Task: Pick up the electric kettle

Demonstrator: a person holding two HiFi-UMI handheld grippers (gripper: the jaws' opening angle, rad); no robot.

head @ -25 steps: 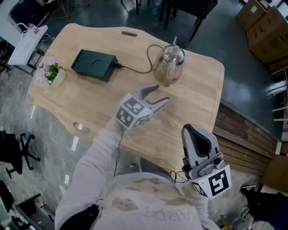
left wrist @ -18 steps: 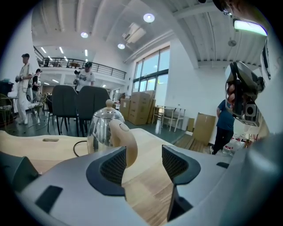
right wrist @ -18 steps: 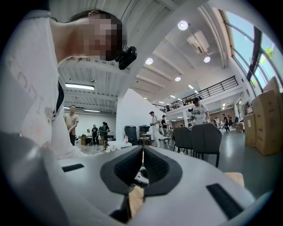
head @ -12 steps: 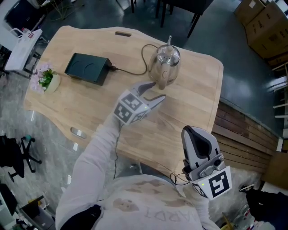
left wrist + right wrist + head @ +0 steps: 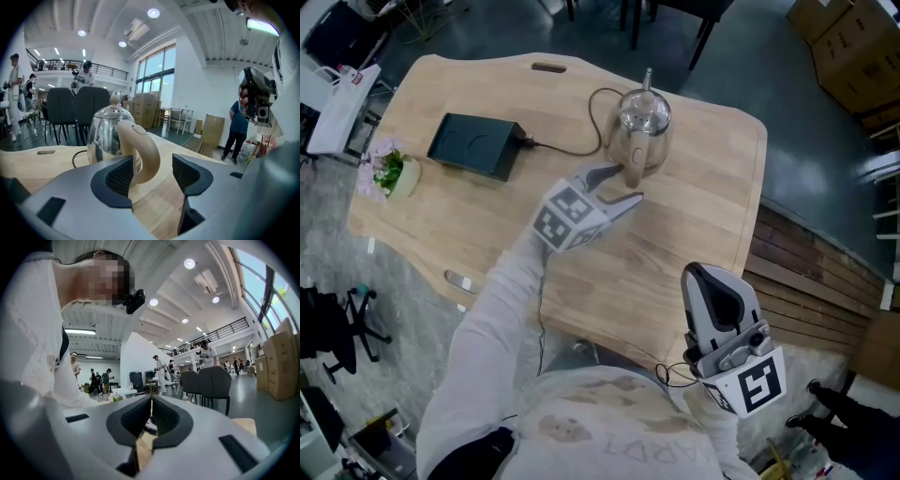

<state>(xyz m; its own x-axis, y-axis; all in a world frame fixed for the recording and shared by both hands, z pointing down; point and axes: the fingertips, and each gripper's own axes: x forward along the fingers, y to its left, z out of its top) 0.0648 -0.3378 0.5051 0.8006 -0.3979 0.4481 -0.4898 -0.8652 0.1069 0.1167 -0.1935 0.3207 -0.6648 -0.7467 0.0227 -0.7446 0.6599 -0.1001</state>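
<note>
1. Reaching toward the electric kettle [image 5: 642,127] is the left tool [image 5: 628,183]. Its tips are just beside the kettle's tan handle [image 5: 631,170].
2. The kettle stands upright on the tabletop [image 5: 694,206], near the far edge and closer to the far right corner. Its handle points at the person, so it is easy to get at from this side.
3. In the left gripper view, the jaws of the left tool [image 5: 152,176] are opening wide. The handle [image 5: 140,150] shows in the gap between the two dark pads, but the pads do not press on it. I cannot tell if the handle is already inside the gap or just in front of it.
4. The jaws are likely spread this wide so the fat handle can fit between them.
5. The right tool [image 5: 712,277] is pressed together with nothing in it. It hangs off the near edge of the tabletop, close to the person's body. It looks like it is just waiting.
6. A cord [image 5: 572,147] runs from a dark flat box [image 5: 473,145] on the left part of the tabletop and curls round to the kettle. It might tug when the kettle goes up.
7. A small pot of flowers [image 5: 389,171] sits at the left edge, well apart from the kettle.
8. The kettle is not lifted yet. Next, the pads need to go round the handle and squeeze it.
</note>
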